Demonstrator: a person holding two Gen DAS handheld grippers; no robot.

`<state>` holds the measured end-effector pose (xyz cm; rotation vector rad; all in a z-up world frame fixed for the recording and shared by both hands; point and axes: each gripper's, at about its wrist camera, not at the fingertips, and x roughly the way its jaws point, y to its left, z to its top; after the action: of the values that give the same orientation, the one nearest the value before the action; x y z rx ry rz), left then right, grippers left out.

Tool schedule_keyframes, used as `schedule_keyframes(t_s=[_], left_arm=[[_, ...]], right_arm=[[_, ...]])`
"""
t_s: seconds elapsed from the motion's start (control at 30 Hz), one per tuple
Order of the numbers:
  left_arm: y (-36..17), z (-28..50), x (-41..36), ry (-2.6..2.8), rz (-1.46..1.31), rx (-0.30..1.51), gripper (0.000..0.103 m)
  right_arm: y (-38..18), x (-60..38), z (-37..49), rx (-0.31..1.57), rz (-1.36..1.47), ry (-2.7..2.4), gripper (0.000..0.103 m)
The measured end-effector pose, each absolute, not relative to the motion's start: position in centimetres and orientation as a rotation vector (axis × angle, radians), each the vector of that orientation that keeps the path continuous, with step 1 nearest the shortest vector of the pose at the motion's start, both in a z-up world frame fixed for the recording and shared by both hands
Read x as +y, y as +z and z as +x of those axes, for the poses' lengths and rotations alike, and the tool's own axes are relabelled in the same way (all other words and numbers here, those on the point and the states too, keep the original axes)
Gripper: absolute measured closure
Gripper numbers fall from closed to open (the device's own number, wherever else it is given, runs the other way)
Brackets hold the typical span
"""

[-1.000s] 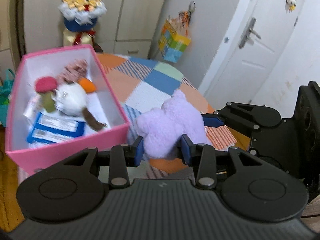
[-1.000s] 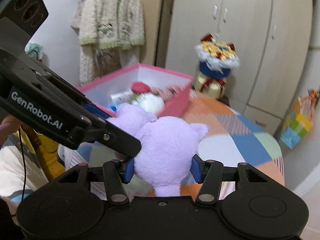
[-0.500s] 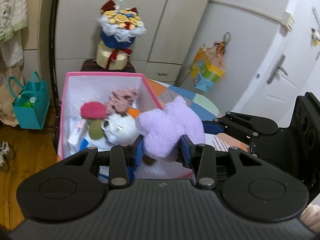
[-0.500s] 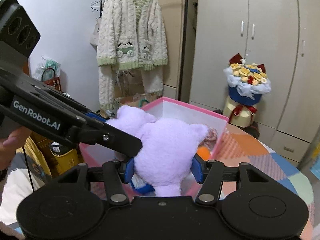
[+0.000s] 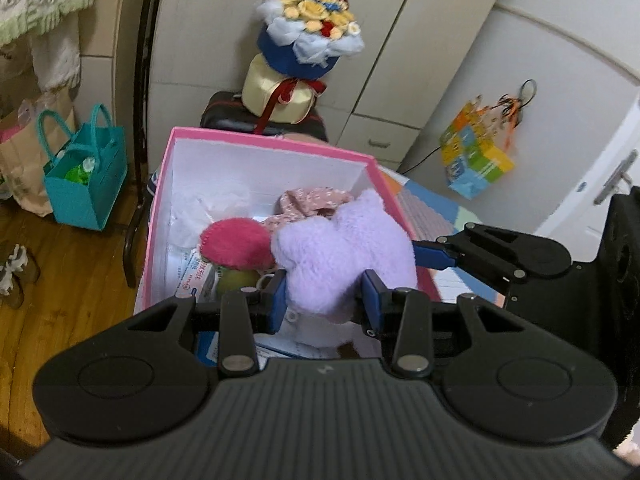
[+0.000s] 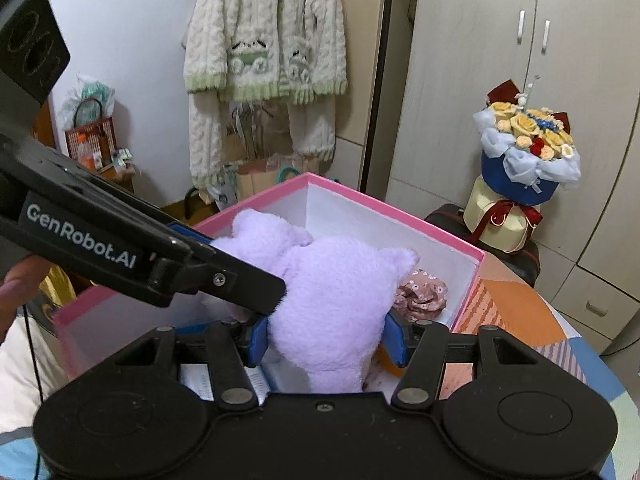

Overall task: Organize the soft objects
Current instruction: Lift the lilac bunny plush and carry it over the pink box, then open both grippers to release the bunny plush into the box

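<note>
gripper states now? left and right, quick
Left gripper: closed on the purple plush toy, over the pink box.
Right gripper: closed on the same purple plush toy.

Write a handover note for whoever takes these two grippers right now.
Left gripper: shut on the purple plush toy.
Right gripper: shut on the same toy, from the other side.
Toy hangs over the open pink box, not yet released.
Already in the box: a red plush piece, a pink floral cloth, some packets.
Left: lower the toy in, open both sets of fingers, withdraw.
</note>
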<state>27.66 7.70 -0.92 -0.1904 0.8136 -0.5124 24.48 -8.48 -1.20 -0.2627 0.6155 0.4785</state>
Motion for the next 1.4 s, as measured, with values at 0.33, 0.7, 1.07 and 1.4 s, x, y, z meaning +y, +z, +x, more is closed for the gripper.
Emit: schedule_keyframes(t_s=[0.33,0.7,1.07,1.4], left_arm=[[-2.8,29.6,8.2,-0.466,-0.232,0.844,0.065],[-2.2,27.5,6.4,-0.401,-0.101,0.753,0.066],[-0.4,22.7,6.5,-0.411,-0.061,0.67,0.061],[1.8,17.1,6.0,-0.446,-0.012,0.597,0.049]], right_arm=[[-2.4,-8.9,25.3,0.648,-0.316,0.452,0.037],[-1.9,-10.6,23.1,0.567,-0.258,0.514,0.029],[-0.3,-13.1,17.4,0.495,-0.136,0.452,0.028],[0.6,-14.6,13.1,0.476,-0.073,0.379,0.027]])
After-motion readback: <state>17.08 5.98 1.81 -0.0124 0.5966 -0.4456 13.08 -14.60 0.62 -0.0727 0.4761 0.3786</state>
